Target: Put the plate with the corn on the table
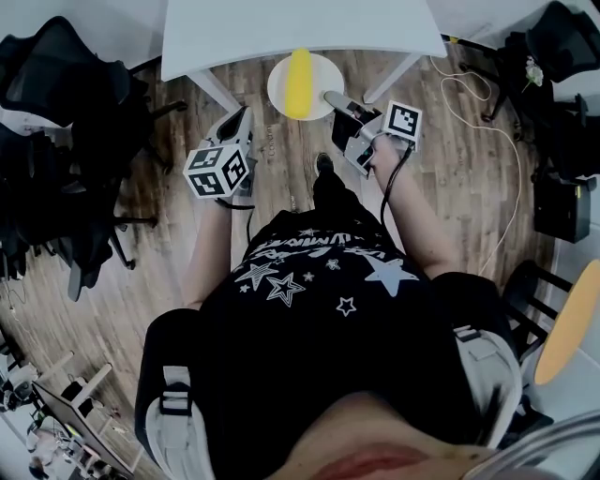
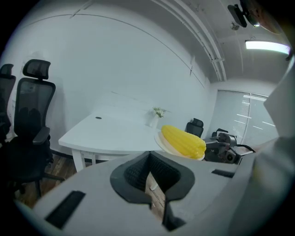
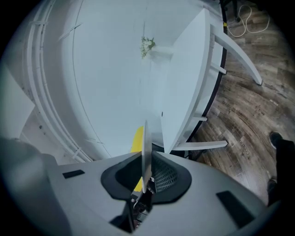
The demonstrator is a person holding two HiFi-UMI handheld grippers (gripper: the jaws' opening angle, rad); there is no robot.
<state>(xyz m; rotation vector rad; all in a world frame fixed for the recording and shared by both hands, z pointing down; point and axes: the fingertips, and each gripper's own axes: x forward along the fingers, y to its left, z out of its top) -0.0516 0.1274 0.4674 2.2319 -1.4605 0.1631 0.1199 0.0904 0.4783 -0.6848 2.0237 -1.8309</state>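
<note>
Head view, with the two gripper views.

- **Plate** [image 1: 277,91] bearing the **corn** [image 1: 299,82]: upper centre of the head view, in the air over the wooden floor [image 1: 469,159], just below the near edge of the white counter [image 1: 281,28]. The corn lies lengthwise across the plate's middle.
- **Right tongs** [image 1: 342,105]: at the plate's lower right rim. In the right gripper view the plate [image 3: 145,152] stands edge-on at centre frame, and the right tongs [image 3: 146,182] are closed on its rim with a pad on each face. The corn [image 3: 136,138] shows as a yellow strip left of the plate, and the counter [image 3: 184,83] fills the upper right.
- **Left tongs** [image 1: 239,124]: left of centre in the head view, apart from the plate and below the counter's edge. In the left gripper view the left tongs [image 2: 150,179] are drawn together, leaving only a thin slit of floor, and hold nothing. Beyond them, the corn [image 2: 183,140] on its plate [image 2: 162,144] sits right of centre, in front of the counter [image 2: 106,131].
- **Office chair** [image 2: 27,133]: left edge of the left gripper view.
</note>
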